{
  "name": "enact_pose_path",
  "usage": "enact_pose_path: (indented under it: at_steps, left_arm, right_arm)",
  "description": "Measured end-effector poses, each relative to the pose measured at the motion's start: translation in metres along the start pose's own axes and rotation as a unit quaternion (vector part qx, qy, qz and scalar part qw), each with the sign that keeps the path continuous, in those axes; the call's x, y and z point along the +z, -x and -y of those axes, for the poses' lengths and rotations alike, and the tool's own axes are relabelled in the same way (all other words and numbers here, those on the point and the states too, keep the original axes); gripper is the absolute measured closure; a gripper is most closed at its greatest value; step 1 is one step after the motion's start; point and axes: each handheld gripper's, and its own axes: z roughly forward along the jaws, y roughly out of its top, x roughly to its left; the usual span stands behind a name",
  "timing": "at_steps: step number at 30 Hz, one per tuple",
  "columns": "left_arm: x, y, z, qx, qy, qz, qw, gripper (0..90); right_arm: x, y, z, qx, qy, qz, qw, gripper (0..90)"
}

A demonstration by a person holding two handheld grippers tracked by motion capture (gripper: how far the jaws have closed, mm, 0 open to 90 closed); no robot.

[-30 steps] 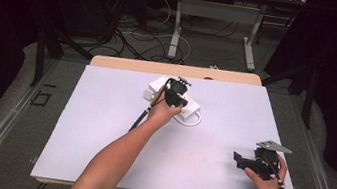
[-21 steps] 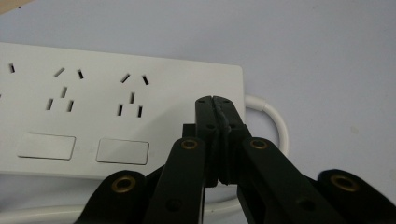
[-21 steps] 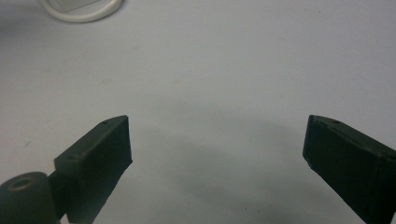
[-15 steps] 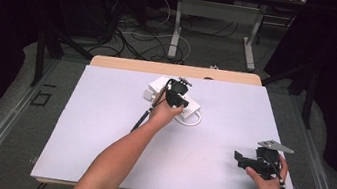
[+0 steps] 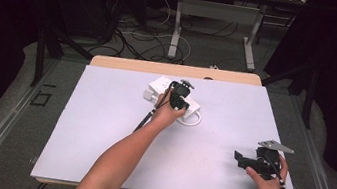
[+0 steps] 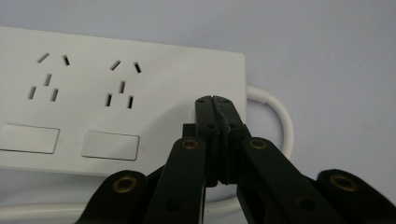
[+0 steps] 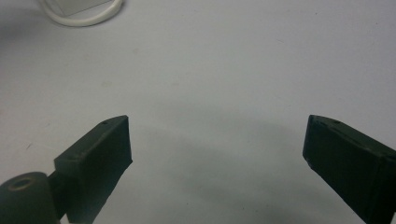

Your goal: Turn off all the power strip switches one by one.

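Jaws of the left gripper are pressed flat together with nothing between them, and their joined tip sits on the top face of the white power strip, at its end nearest the cord, past the last of the two socket groups seen in the left gripper view. From that tip the strip runs away to the left of that view, its long axis lying crosswise to the jaws, with two flat rocker switches along its near edge; the white cord loops out of the strip's short end just beside the tip. I judge the closed tip is being used as a poking tool, so the coming move turns on which way along the strip it must slide to reach a switch or socket. In the high view the left gripper is on the power strip, while the right gripper is well apart from the strip, toward the near right corner of the surface, so the left hand is plainly the nearer one. The right gripper stands wide open and empty, hovering over bare tabletop, with a curve of the cord at the far edge of its view. Around the strip lies a pale, smooth white board on a wooden table. Beyond the strip, the room is dark, with cables on the floor and the white legs of another table.
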Motion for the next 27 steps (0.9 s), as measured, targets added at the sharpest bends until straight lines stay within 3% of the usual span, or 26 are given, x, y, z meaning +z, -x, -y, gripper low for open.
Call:
enact_pose_path:
  at_steps: [5, 10, 16, 19, 27]
  left_arm:
    - [0.0021, -0.0015, 0.0018, -0.012, -0.004, 0.002, 0.9999, 90.0]
    - [0.0020, -0.0003, 0.0026, 0.001, 0.000, -0.004, 1.0000, 90.0]
    - [0.0014, 0.0016, 0.0037, 0.008, 0.001, 0.011, 0.9999, 90.0]
    - [0.0021, 0.0032, 0.0035, -0.006, -0.006, 0.025, 0.9996, 90.0]
    - [0.0038, 0.0068, 0.0041, 0.008, -0.016, 0.013, 0.9998, 90.0]
  right_arm:
    - [-0.0006, -0.0008, -0.0004, 0.000, 0.002, 0.002, 1.0000, 7.1]
    - [0.0012, 0.0002, 0.0010, 0.004, -0.004, 0.003, 1.0000, 7.1]
    - [0.0021, 0.0005, 0.0014, -0.004, -0.005, 0.000, 1.0000, 7.1]
    - [0.0026, 0.0005, 0.0018, -0.003, -0.007, -0.001, 1.0000, 7.1]
    - [0.0029, -0.0012, 0.0018, -0.003, -0.008, 0.000, 1.0000, 7.1]
